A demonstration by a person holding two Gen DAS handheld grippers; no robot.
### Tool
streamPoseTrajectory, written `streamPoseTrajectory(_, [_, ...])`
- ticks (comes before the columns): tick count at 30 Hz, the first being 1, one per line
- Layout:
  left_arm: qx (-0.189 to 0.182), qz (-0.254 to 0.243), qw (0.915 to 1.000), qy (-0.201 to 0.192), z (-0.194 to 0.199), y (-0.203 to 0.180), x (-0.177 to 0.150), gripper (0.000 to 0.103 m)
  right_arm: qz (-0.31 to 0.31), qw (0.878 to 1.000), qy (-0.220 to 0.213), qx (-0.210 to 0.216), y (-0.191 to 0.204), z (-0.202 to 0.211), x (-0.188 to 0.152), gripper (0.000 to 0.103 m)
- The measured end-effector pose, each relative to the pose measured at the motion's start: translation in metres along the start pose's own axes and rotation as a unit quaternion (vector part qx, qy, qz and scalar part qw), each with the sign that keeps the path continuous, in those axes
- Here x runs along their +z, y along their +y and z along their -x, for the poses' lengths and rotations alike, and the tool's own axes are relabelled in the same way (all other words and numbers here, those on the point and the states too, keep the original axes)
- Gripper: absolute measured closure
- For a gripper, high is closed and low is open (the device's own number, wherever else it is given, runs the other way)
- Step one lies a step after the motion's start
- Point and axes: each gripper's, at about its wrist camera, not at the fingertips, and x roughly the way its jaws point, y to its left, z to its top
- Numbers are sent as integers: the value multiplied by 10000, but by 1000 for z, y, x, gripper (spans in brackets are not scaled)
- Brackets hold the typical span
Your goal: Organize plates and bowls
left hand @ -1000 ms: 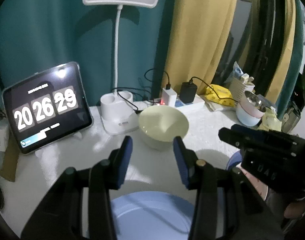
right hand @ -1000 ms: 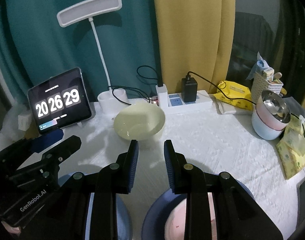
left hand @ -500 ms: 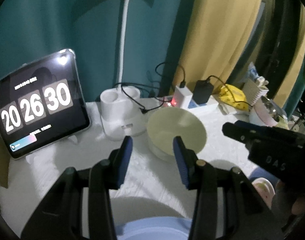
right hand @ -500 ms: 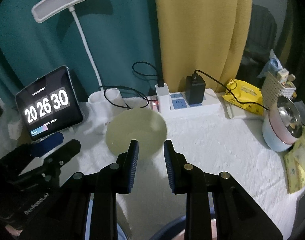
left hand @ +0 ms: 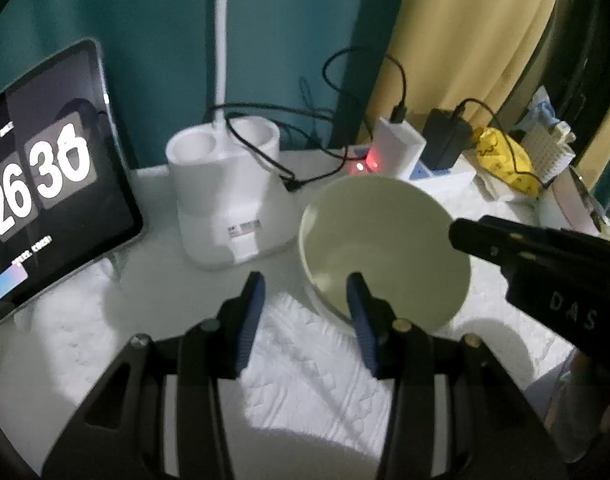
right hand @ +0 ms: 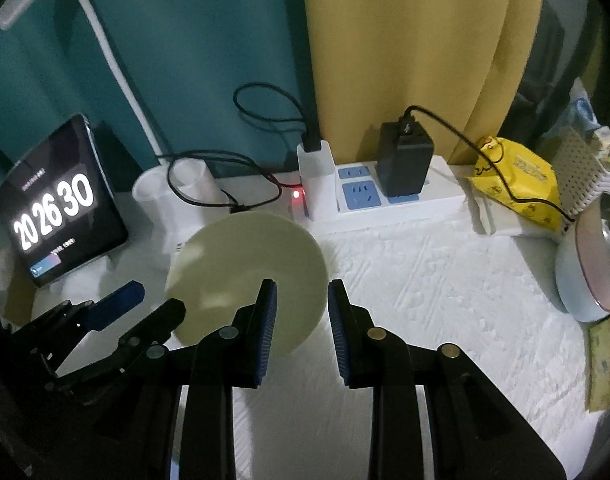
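While you look along your left gripper (left hand: pixel 305 296), its blue-padded jaws stand apart with nothing between them; the right pad overlaps the near rim of the pale green bowl (left hand: pixel 385 240), though whether it touches is unclear. That bowl sits upright on the white desk cover (left hand: pixel 305 360), toward the back edge, and looks empty. Just left of it stands the white lamp base (left hand: pixel 225 204), whose two round cups hold only the lamp stem and a black cable. A tablet clock (left hand: pixel 45 184) leans at the left edge. Your right gripper (left hand: pixel 545 264) reaches in from the right, beside the bowl.

From the right wrist, your right gripper (right hand: pixel 301 304) is also parted and holds nothing; its left pad lies over the bowl (right hand: pixel 245 264), which sits left of centre near the back edge. The left gripper (right hand: pixel 117 312) comes in at the bowl's left side. Behind it a white power strip (right hand: pixel 385 196) carries a black charger (right hand: pixel 403 160). At the right edge sits a pale blue pot (right hand: pixel 577 280) with a metal inner bowl; its contents are unclear. A yellow packet (right hand: pixel 517 184) lies behind it.
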Motion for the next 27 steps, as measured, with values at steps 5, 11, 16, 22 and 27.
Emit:
streamPoseTrajectory(5, [63,-17,9999,104,-13,-3,4,59,-118,9996,261,-26,-6,-20,6,75])
streamPoseTrajectory(11, [161,20,9998,152,-18,-1,8,59,-275,9977,613,3,-15,-38,8,75])
streamPoseTrajectory(16, [136,28,9996,237,-24,0,12,59,-467,9950,868,131,-22,-49,5,75])
streamPoseTrajectory(22, [-64,84,9991,412,-36,-1,12,60,-534,9934,981,253,-22,-57,5,75])
streamPoseTrajectory(27, [-215,103,9981,573,-41,-4,12,72,-438,9937,979,317,-15,-62,6,79])
